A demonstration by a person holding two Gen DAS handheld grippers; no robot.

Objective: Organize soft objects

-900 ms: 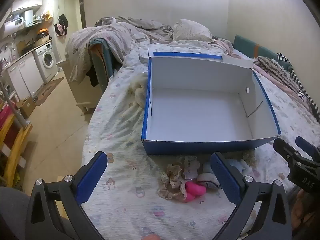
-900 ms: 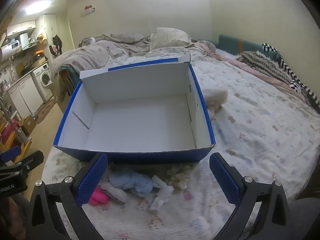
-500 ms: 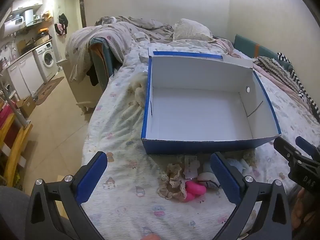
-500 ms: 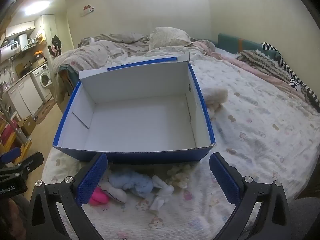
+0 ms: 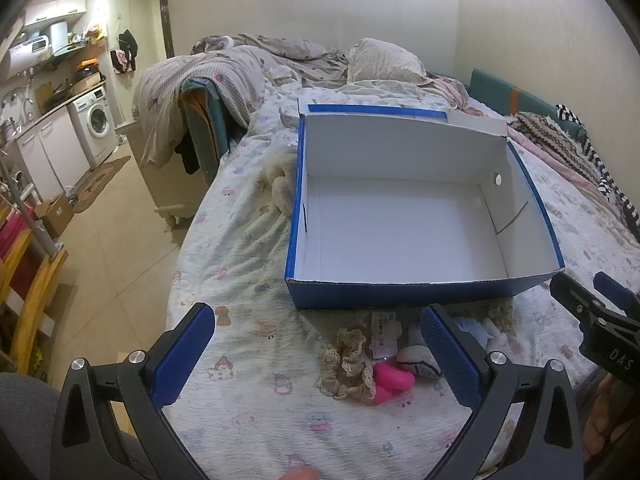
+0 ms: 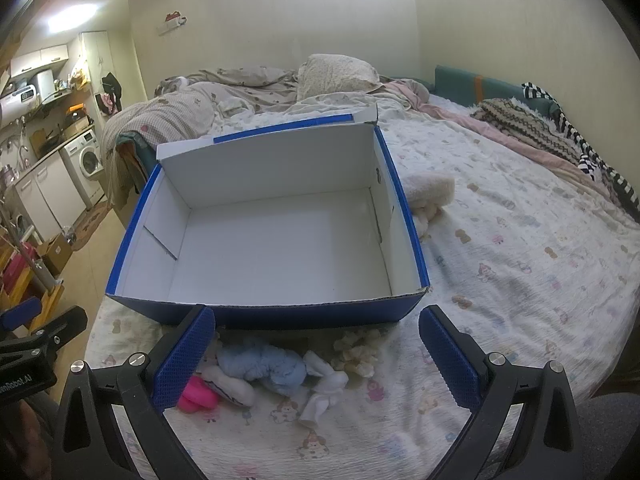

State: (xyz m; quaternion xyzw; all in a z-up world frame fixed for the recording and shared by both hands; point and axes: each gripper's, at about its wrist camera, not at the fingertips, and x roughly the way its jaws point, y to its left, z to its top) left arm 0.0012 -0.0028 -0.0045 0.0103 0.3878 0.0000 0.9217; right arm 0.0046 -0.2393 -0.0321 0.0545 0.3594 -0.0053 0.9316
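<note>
An empty blue cardboard box (image 5: 424,292) with a white inside stands open on the bed; it also shows in the right wrist view (image 6: 280,314). In front of it lie small soft items: a beige lace scrunchie (image 5: 348,364), a pink item (image 5: 390,380), a light blue plush (image 6: 264,368), a white sock (image 6: 322,388) and a cream fluffy item (image 6: 356,354). My left gripper (image 5: 316,354) is open and empty, just left of the pile. My right gripper (image 6: 316,354) is open and empty, above the pile.
A cream fluffy item (image 5: 280,184) lies left of the box and another (image 6: 430,194) lies right of it. Crumpled bedding and a pillow (image 5: 380,62) fill the far end. The bed's left edge drops to the floor (image 5: 112,248). Blankets (image 6: 540,136) line the right side.
</note>
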